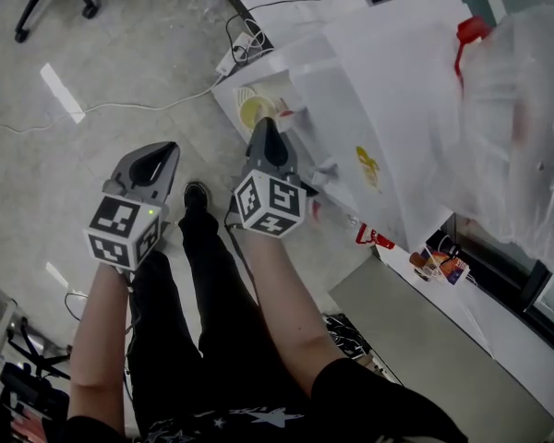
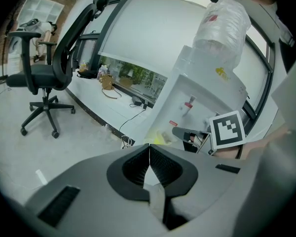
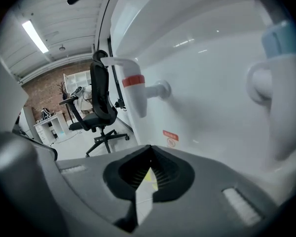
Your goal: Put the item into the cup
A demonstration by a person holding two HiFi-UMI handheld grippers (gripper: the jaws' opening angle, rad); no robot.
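A round yellow-and-white thing point(image 1: 252, 111), perhaps a cup, sits in the recess of the white water dispenser point(image 1: 388, 109); in the left gripper view it is a yellow patch point(image 2: 160, 137). My right gripper point(image 1: 268, 124) points into that recess just beside it, jaws shut. In its own view the right gripper point(image 3: 149, 148) faces the red tap point(image 3: 133, 85) and blue tap point(image 3: 281, 58), with a yellow sliver showing behind the closed tips. My left gripper point(image 1: 164, 148) hangs over the floor to the left, shut and empty point(image 2: 149, 146).
A clear water bottle point(image 1: 517, 118) tops the dispenser. Cables and a power strip point(image 1: 235, 53) lie on the floor beside it. An office chair point(image 2: 44, 78) stands further off. The person's legs and shoe point(image 1: 196, 197) are below the grippers. Small packets point(image 1: 439, 266) lie on a ledge at right.
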